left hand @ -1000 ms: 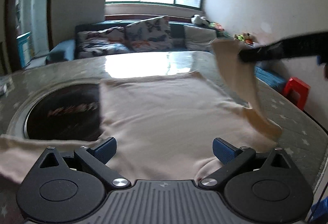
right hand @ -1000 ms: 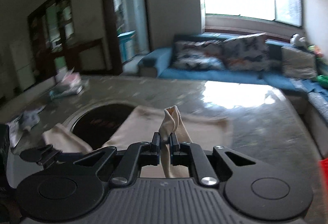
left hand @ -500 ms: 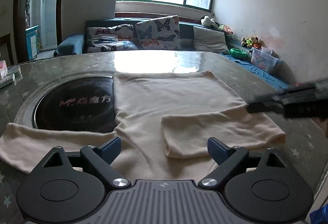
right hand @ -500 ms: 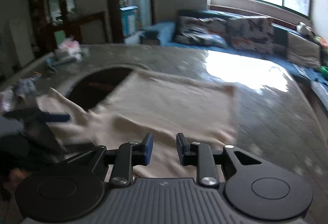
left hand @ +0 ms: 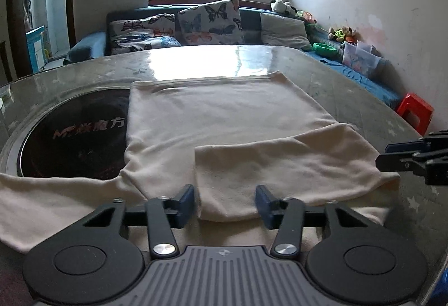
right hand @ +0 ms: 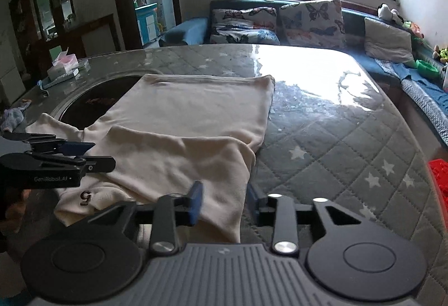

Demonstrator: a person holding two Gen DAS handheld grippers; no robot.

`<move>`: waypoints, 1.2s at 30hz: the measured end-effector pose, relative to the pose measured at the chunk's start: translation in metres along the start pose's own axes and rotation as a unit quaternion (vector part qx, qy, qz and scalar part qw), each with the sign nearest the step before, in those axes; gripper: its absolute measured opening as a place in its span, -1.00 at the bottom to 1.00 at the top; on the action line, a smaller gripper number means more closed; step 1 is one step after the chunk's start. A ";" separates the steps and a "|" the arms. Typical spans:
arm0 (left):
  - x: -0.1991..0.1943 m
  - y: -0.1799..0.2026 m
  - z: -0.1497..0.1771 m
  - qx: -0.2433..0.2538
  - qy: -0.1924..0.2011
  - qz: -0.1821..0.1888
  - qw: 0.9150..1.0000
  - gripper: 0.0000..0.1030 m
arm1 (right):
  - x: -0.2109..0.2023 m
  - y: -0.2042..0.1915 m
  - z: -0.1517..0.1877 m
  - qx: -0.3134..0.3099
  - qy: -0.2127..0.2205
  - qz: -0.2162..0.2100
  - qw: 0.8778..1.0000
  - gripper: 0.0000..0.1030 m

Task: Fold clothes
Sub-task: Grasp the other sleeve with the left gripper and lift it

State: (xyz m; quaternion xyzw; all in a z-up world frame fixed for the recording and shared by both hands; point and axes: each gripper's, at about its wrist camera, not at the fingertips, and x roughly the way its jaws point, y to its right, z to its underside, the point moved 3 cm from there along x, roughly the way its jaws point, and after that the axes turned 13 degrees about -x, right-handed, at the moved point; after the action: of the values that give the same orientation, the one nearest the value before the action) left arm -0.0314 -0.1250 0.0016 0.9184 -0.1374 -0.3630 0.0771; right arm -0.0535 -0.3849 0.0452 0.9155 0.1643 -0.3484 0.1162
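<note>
A cream long-sleeved shirt point(left hand: 224, 115) lies flat on the table, one sleeve point(left hand: 280, 166) folded across its chest. The other sleeve point(left hand: 42, 199) trails out to the left. My left gripper point(left hand: 225, 203) hovers low over the folded sleeve's cuff; its jaws are closing with the cuff between them, and the pads are not squeezing the cloth. My right gripper point(right hand: 224, 203) stands at the sleeve's shoulder fold point(right hand: 221, 194), jaws opening, the cloth lying loose between them. Each gripper shows in the other's view: right gripper point(left hand: 382, 156), left gripper point(right hand: 103, 153).
A dark round hob plate point(left hand: 70, 138) is set in the glass-topped table point(right hand: 336, 138), partly under the shirt. A tissue box point(right hand: 63, 65) and a small blue cloth point(right hand: 12, 118) lie at the table's far left. A sofa point(left hand: 196, 26) stands behind, a red stool point(left hand: 414, 112) to the right.
The right gripper brought the raised sleeve down across the shirt, let go and opened. The left gripper's wide jaws narrowed around the cuff end.
</note>
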 end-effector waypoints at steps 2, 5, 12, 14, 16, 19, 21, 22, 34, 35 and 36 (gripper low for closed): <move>0.000 0.002 -0.002 0.002 0.000 -0.004 1.000 -0.67 | -0.002 -0.003 0.004 -0.009 0.001 0.002 1.000 -0.15; -0.005 0.004 -0.011 -0.003 0.000 0.003 1.000 -0.85 | -0.006 -0.007 0.010 -0.021 0.002 0.001 1.000 0.06; -0.029 0.033 -0.050 0.029 0.039 0.035 0.998 -0.95 | -0.010 -0.027 0.012 -0.064 0.017 0.005 0.998 0.37; -0.037 0.041 -0.061 0.041 0.050 0.041 0.997 -0.95 | -0.009 -0.032 0.012 -0.077 0.021 0.013 0.997 0.44; -0.042 0.040 -0.067 0.042 0.057 0.047 0.996 -0.94 | -0.008 -0.034 0.012 -0.084 0.024 0.018 0.996 0.44; -0.040 0.031 -0.066 0.034 0.050 0.039 0.997 -0.94 | -0.008 -0.035 0.014 -0.086 0.026 0.019 0.996 0.45; -0.034 0.023 -0.058 0.026 0.034 0.029 0.999 -0.89 | -0.006 -0.033 0.015 -0.083 0.023 0.020 0.996 0.46; -0.030 0.018 -0.052 0.020 0.022 0.025 0.999 -0.84 | -0.005 -0.032 0.017 -0.081 0.021 0.020 0.996 0.46; 0.004 -0.004 -0.012 0.002 -0.031 -0.027 0.999 -0.26 | -0.001 -0.028 0.020 -0.074 0.015 0.021 0.997 0.57; 0.004 -0.003 -0.012 0.002 -0.032 -0.022 0.999 -0.62 | -0.001 -0.028 0.020 -0.074 0.015 0.021 0.997 0.57; 0.004 -0.003 -0.012 0.002 -0.033 -0.016 0.999 -0.69 | -0.001 -0.029 0.020 -0.074 0.015 0.021 0.997 0.58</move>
State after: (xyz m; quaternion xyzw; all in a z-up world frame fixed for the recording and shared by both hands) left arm -0.0201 -0.1232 0.0075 0.9081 -0.1260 -0.3939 0.0654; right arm -0.0766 -0.3649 0.0285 0.9126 0.1722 -0.3193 0.1888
